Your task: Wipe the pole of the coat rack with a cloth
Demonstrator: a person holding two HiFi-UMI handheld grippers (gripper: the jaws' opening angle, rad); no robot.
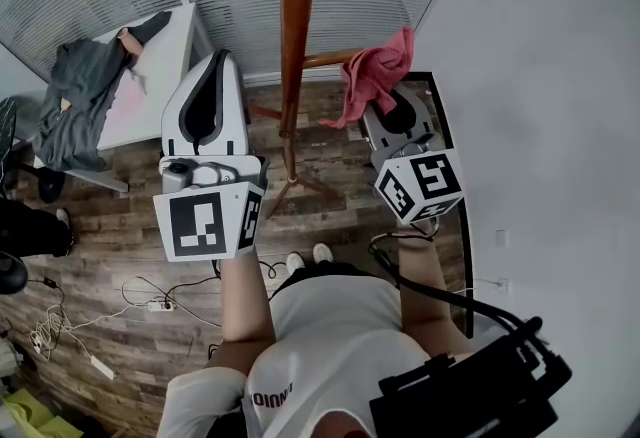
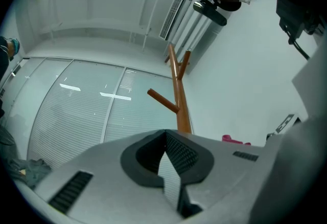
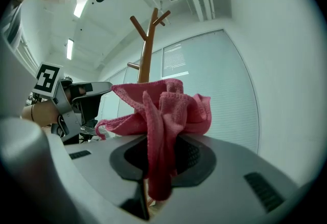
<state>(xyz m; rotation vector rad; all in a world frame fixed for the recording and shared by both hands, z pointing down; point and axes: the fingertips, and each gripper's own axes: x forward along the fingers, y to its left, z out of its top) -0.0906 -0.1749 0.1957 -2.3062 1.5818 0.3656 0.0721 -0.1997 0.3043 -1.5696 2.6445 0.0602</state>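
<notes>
Beside the pole (image 1: 296,36), the right hand-held gripper (image 1: 398,114) pinches the pink cloth (image 1: 375,76).

Beyond the jaws of the right gripper (image 3: 159,166), the cloth (image 3: 171,110) hides the pole (image 3: 147,59) (its lower stretch).

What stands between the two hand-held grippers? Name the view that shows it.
The coat rack's wooden pole stands between the left hand-held gripper and the right hand-held gripper, which clamps a pink cloth. The head view shows it.
</notes>
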